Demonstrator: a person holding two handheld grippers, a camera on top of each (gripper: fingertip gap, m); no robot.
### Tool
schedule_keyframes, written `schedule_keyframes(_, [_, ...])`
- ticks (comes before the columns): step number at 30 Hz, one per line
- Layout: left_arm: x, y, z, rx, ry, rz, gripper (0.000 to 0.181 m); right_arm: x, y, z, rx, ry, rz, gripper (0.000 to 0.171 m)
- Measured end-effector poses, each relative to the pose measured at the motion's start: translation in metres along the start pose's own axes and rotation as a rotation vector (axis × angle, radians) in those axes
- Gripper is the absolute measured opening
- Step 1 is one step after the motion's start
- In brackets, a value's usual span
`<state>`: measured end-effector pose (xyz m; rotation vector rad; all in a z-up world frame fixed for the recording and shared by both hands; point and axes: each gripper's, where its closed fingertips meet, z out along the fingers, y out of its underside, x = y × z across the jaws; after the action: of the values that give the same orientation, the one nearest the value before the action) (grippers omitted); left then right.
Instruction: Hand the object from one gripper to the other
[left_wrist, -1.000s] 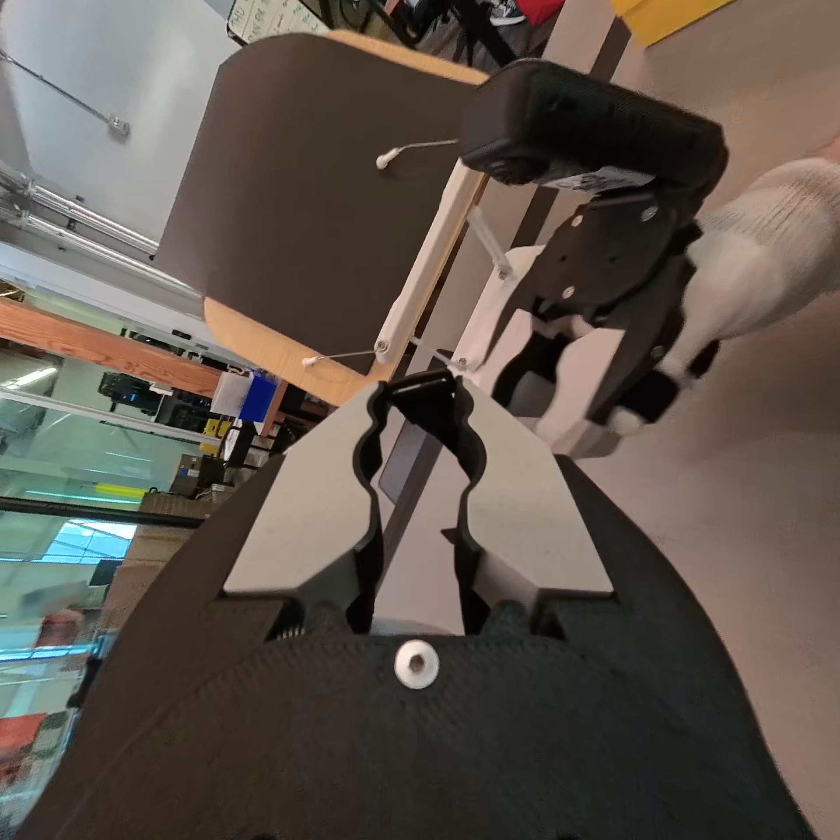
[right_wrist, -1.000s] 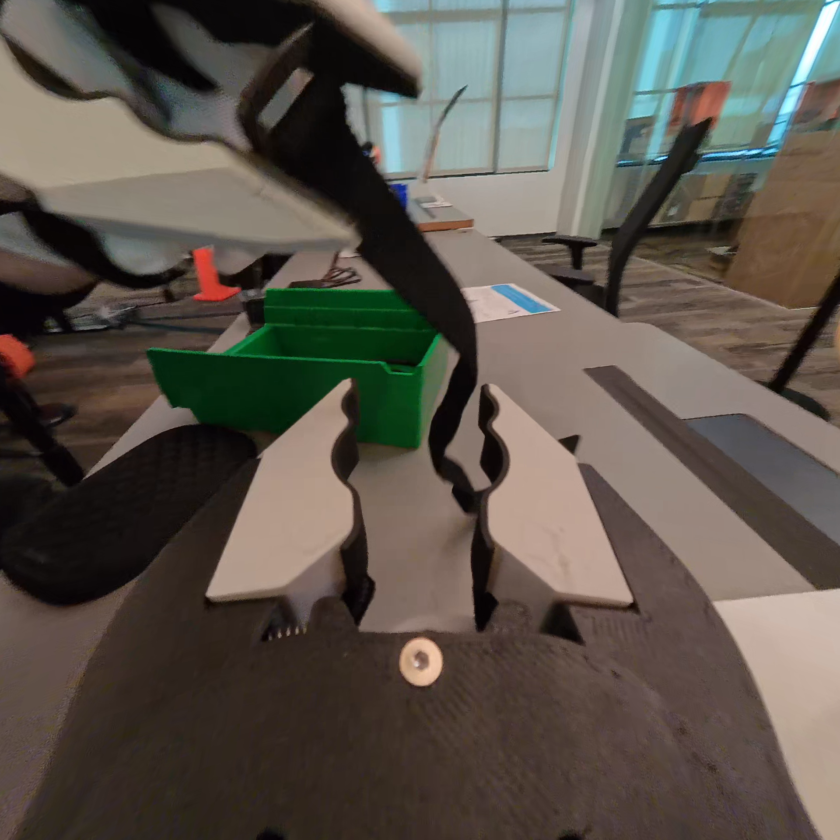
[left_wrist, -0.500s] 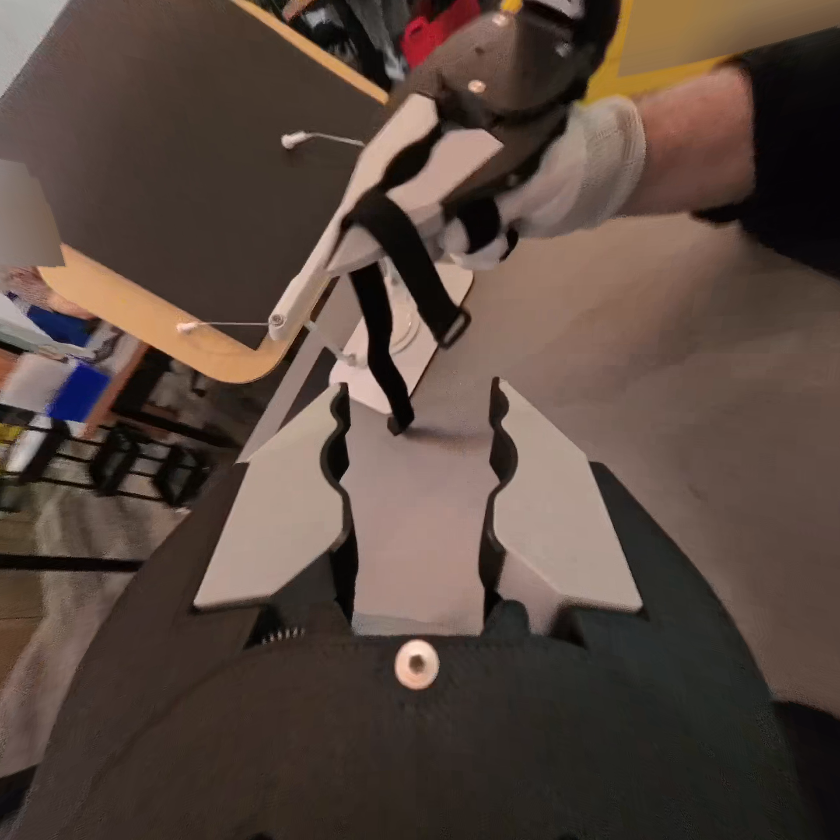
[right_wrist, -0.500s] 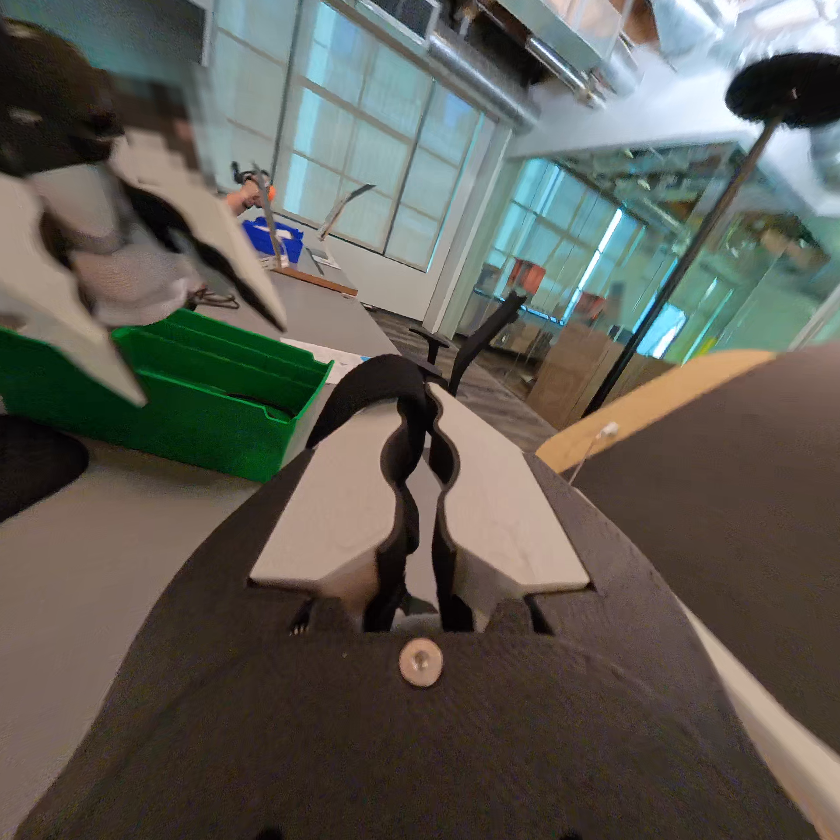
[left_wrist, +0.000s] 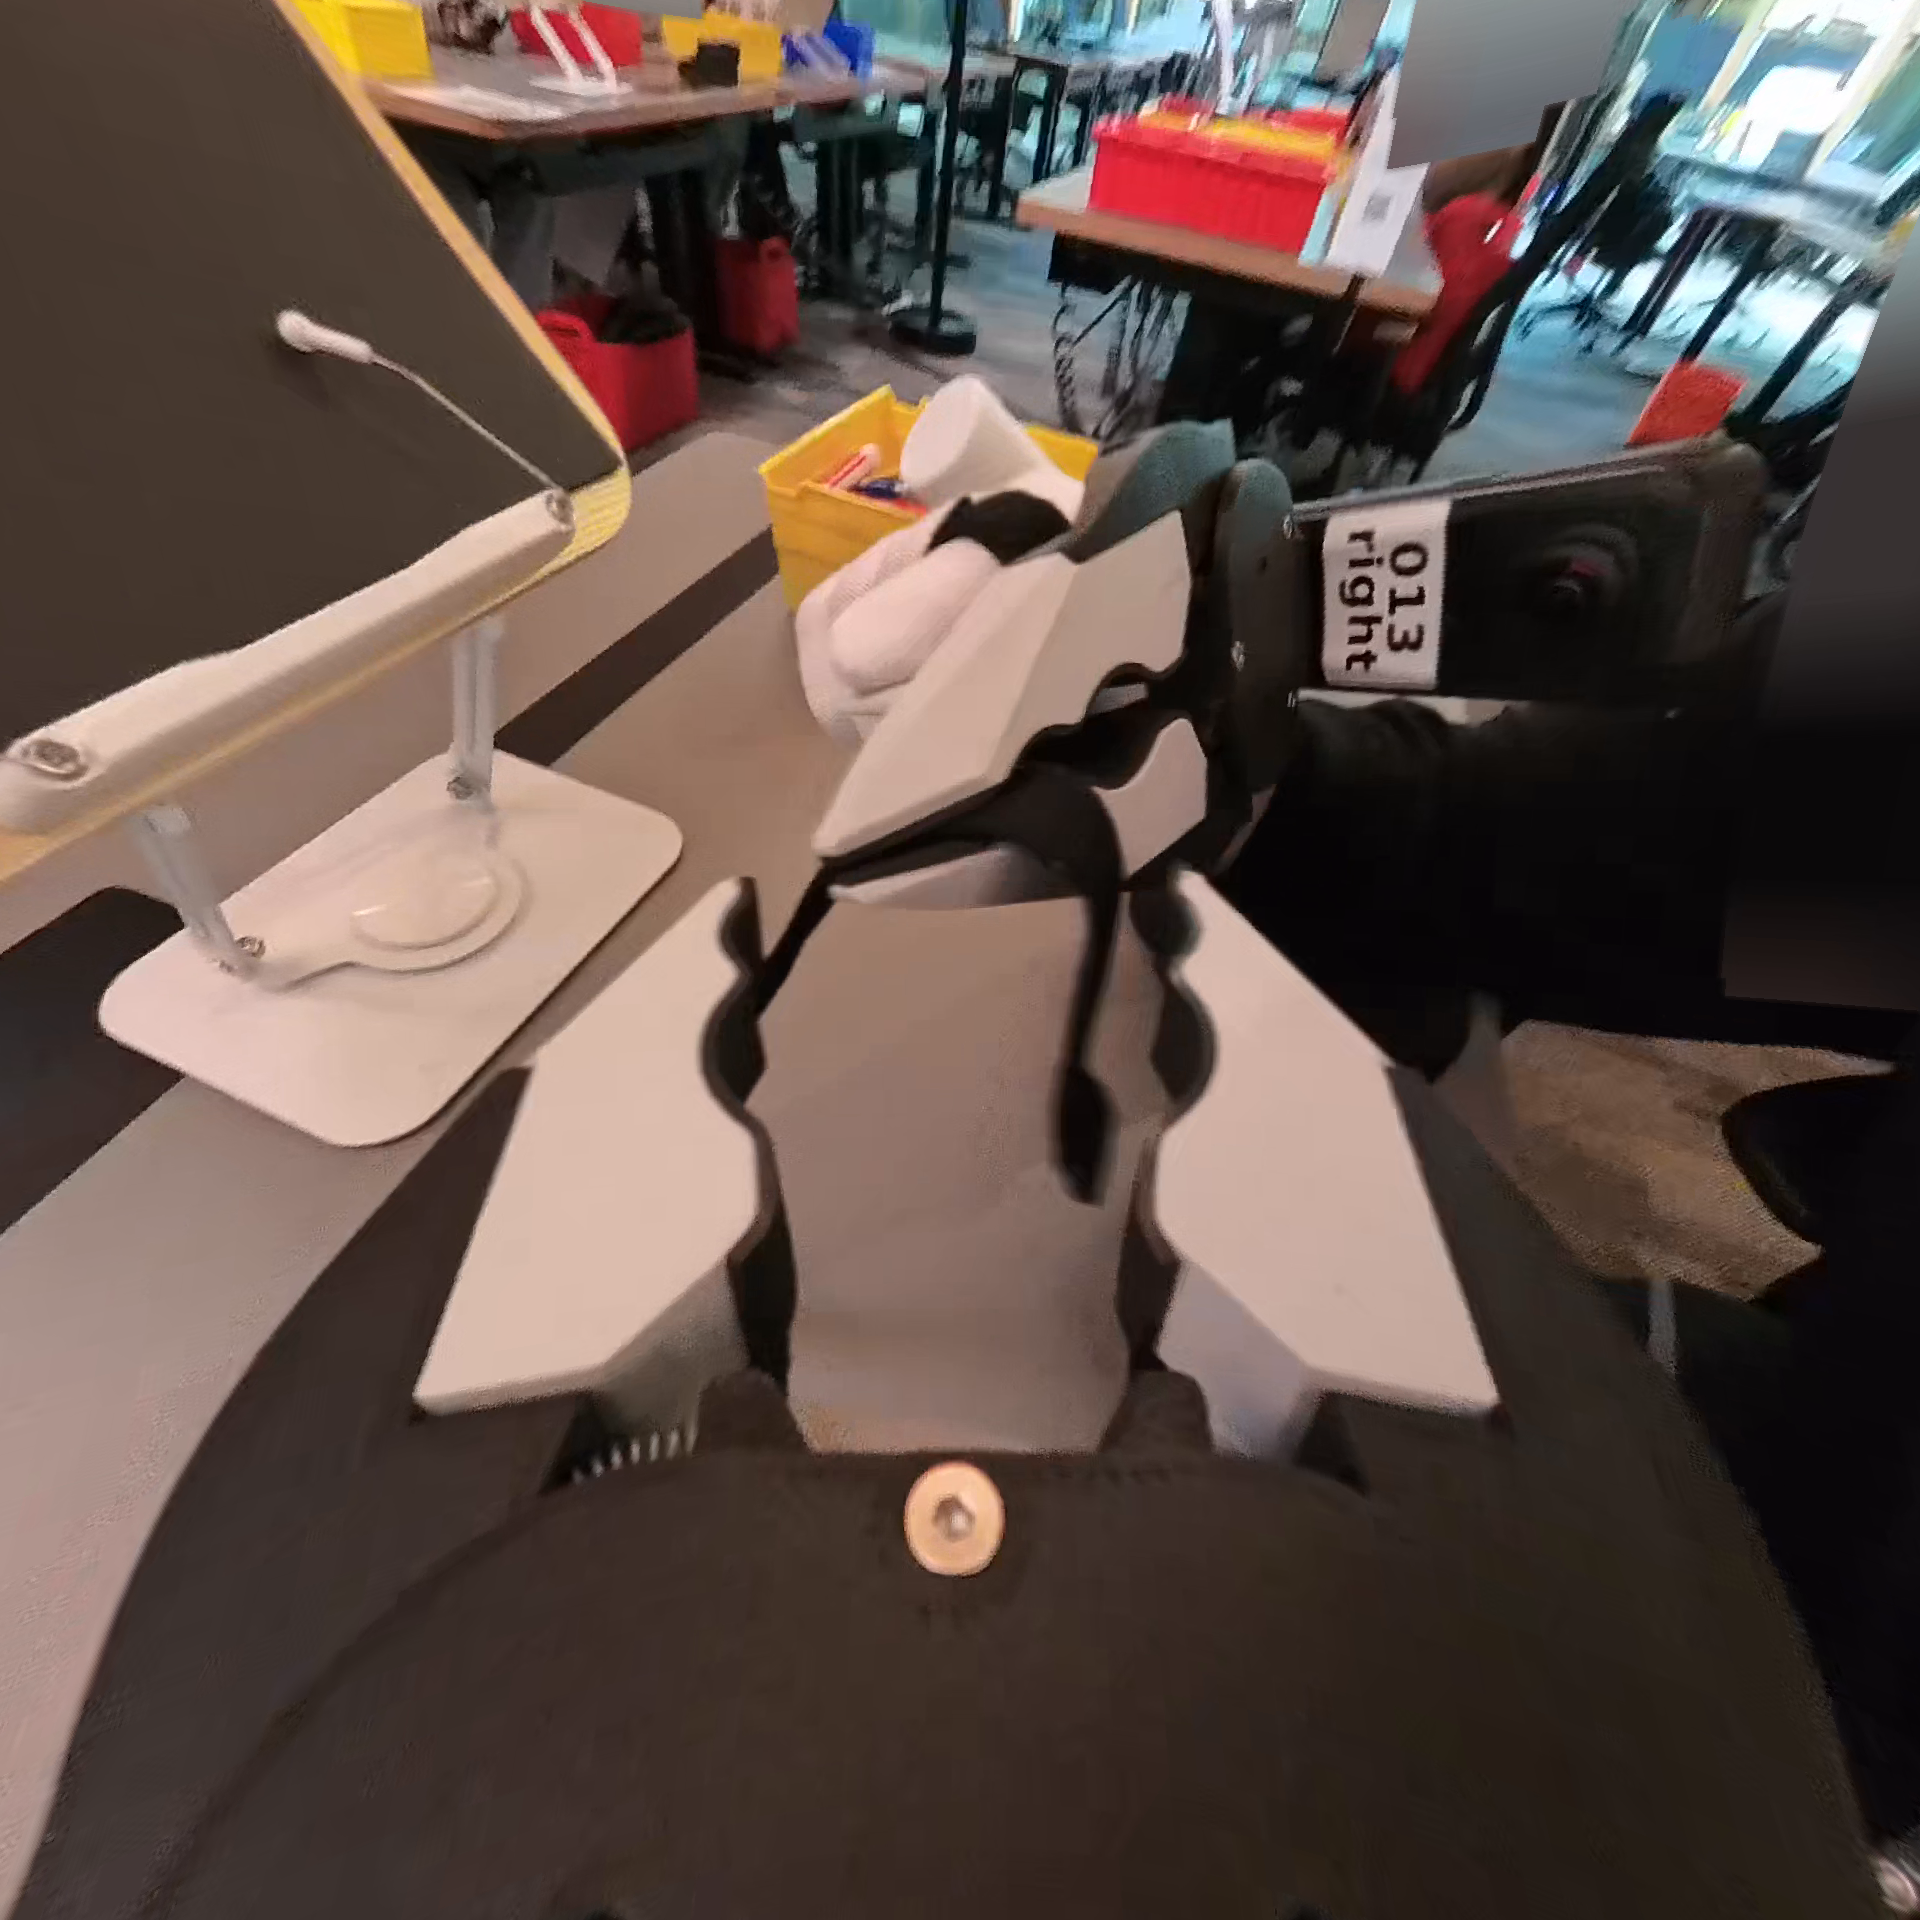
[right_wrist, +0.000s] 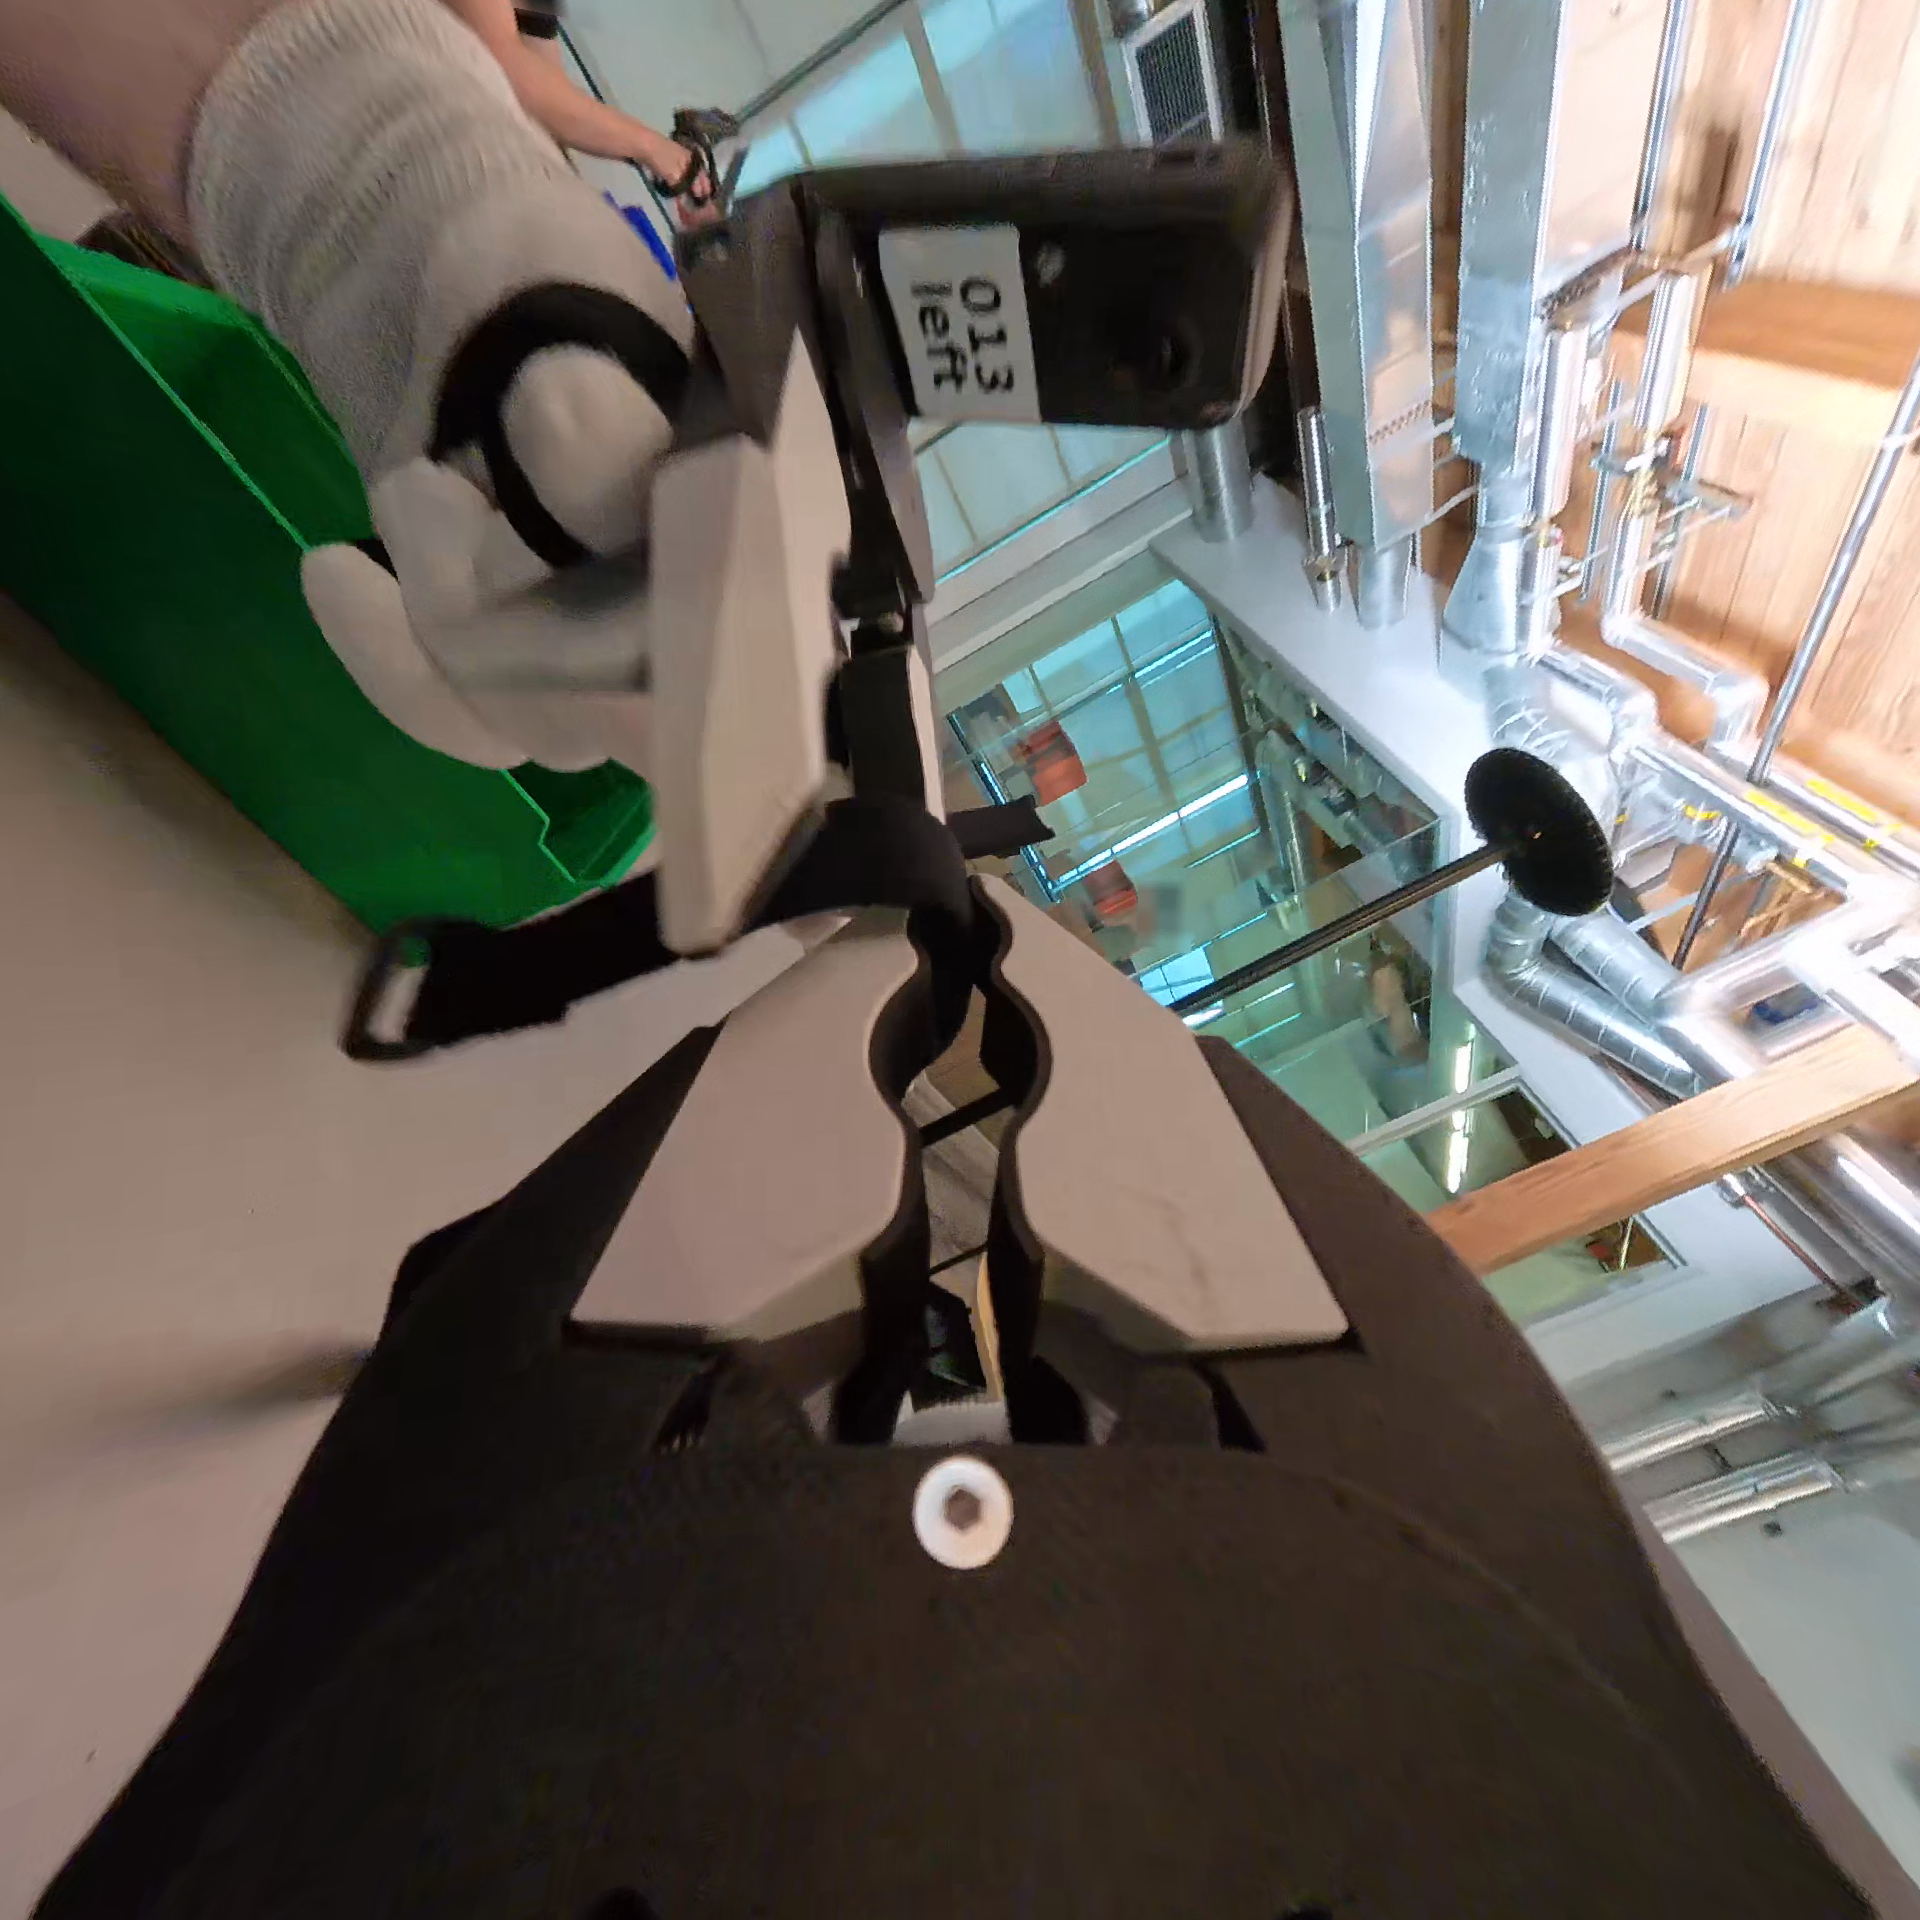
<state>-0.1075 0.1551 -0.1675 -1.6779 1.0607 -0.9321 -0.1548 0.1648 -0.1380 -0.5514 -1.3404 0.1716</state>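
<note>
A black strap (left_wrist: 1091, 1023) with a metal ring at one end hangs from my right gripper (left_wrist: 868, 847), which is shut on it and held by a white-gloved hand. Two strands dangle between the wide-open fingers of my left gripper (left_wrist: 956, 914), close to its right finger. In the right wrist view my right gripper (right_wrist: 951, 925) pinches the strap at its tips, and the ringed end (right_wrist: 499, 977) trails left. The left gripper (right_wrist: 790, 883) sits just beyond, its fingers beside the strap.
A dark board on a white stand (left_wrist: 395, 935) is at the left on the grey table (left_wrist: 156, 1299). A yellow bin (left_wrist: 831, 520) is behind the right gripper. A green bin (right_wrist: 156, 468) stands on the table behind the left gripper. My right fingertips sit around 5 centimeters from my left ones.
One second ago my left gripper held the strap and the right was open around it. The right then shut on it, the left opened, and both have since turned and drawn close.
</note>
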Motion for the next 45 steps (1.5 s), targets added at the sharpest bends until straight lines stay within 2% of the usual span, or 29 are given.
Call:
schedule_keyframes(4, [0.005,0.006,0.000,-0.008,0.053,0.042,0.044,-0.001,-0.008,-0.002,0.025,-0.016,-0.026,0.000])
schedule_keyframes(13, [0.014,0.006,-0.002,0.014,0.097,0.076,0.002,0.003,-0.014,-0.007,0.071,-0.061,0.097,0.000])
schedule_keyframes(16, [0.007,0.008,-0.001,-0.008,0.045,0.079,0.002,0.011,-0.007,-0.007,0.043,-0.027,0.108,0.018])
schedule_keyframes(22, [-0.004,0.003,-0.004,-0.054,-0.054,0.115,0.002,0.043,0.009,-0.009,-0.004,0.127,0.226,0.078])
schedule_keyframes(24, [-0.008,0.001,-0.005,-0.061,-0.074,0.110,0.002,0.053,0.011,-0.011,-0.031,0.197,0.190,0.091])
schedule_keyframes(26, [-0.013,0.003,-0.006,-0.098,-0.094,0.126,0.002,0.050,0.009,-0.010,-0.052,0.202,0.096,0.083])
schedule_keyframes(29, [-0.010,0.012,-0.007,-0.167,-0.072,0.141,0.002,0.033,0.004,-0.009,-0.065,0.095,-0.008,0.068])
schedule_keyframes(32, [-0.005,0.017,-0.006,-0.201,-0.050,0.143,0.004,0.027,0.003,-0.012,-0.071,0.032,-0.039,0.072])
schedule_keyframes(34, [-0.003,0.008,-0.008,-0.151,-0.030,0.079,0.004,0.033,0.000,-0.014,-0.049,0.062,-0.018,0.070])
schedule_keyframes(37, [-0.007,-0.008,-0.014,-0.043,-0.017,-0.019,0.003,0.046,0.008,-0.010,-0.036,0.111,0.211,0.069])
schedule_keyframes(39, [-0.014,-0.009,-0.018,-0.015,-0.045,-0.054,0.005,0.043,0.019,-0.005,-0.056,0.084,0.350,0.067])
schedule_keyframes(41, [-0.021,-0.012,-0.023,0.040,-0.073,-0.099,0.002,0.040,0.022,-0.005,-0.052,0.076,0.323,0.073])
schedule_keyframes(43, [-0.031,-0.022,-0.038,0.138,-0.094,-0.175,0.002,0.044,0.030,-0.008,-0.084,0.117,0.237,0.087])
schedule_keyframes(45, [-0.039,-0.031,-0.051,0.209,-0.122,-0.194,0.002,0.040,0.033,-0.007,-0.087,0.099,0.231,0.086])
